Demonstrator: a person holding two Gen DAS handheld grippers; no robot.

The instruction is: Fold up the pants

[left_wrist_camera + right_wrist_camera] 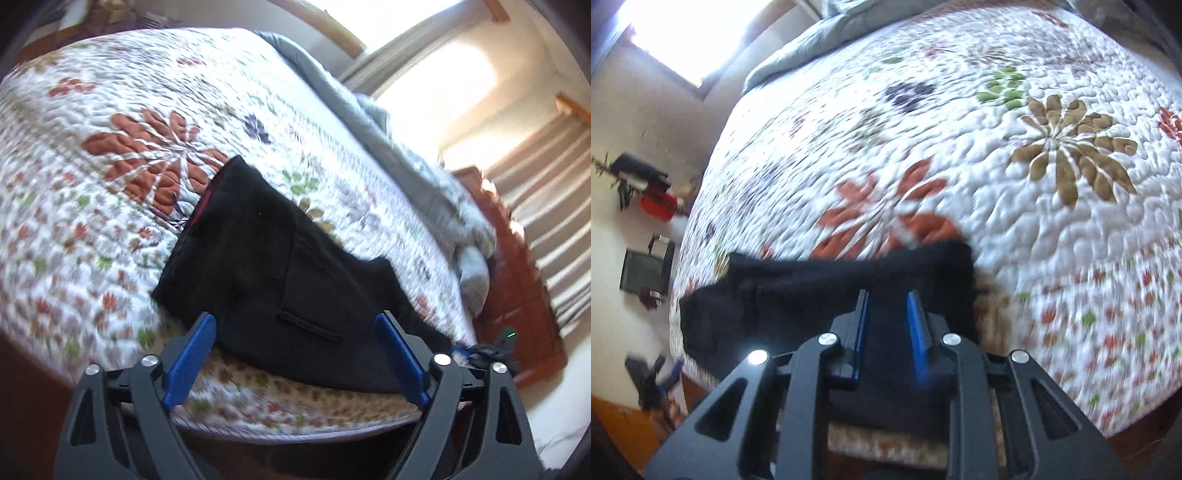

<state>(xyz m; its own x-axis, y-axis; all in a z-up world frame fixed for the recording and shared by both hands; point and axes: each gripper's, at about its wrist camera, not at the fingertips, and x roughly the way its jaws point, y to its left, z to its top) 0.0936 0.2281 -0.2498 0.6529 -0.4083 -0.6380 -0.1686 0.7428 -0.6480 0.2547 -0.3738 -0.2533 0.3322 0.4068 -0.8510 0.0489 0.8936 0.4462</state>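
Black pants [258, 258] lie folded on a white floral quilt [110, 184], close to the bed's near edge. My left gripper [295, 325] hovers just over their near end. It is open wide, its blue pads [195, 350] well apart and touching no cloth. In the right wrist view the pants [775, 291] stretch leftward under my right gripper [888, 299]. Its blue pads [916, 321] stand a narrow gap apart over the black cloth. Black on black hides whether a fold is pinched between them.
A grey blanket [424, 177] is bunched along the far side of the bed. Beyond the bed are a wooden bed frame [517, 288], a bright window, and a pale floor with dark and red objects [653, 199]. The quilt [1034, 184] past the pants is bare.
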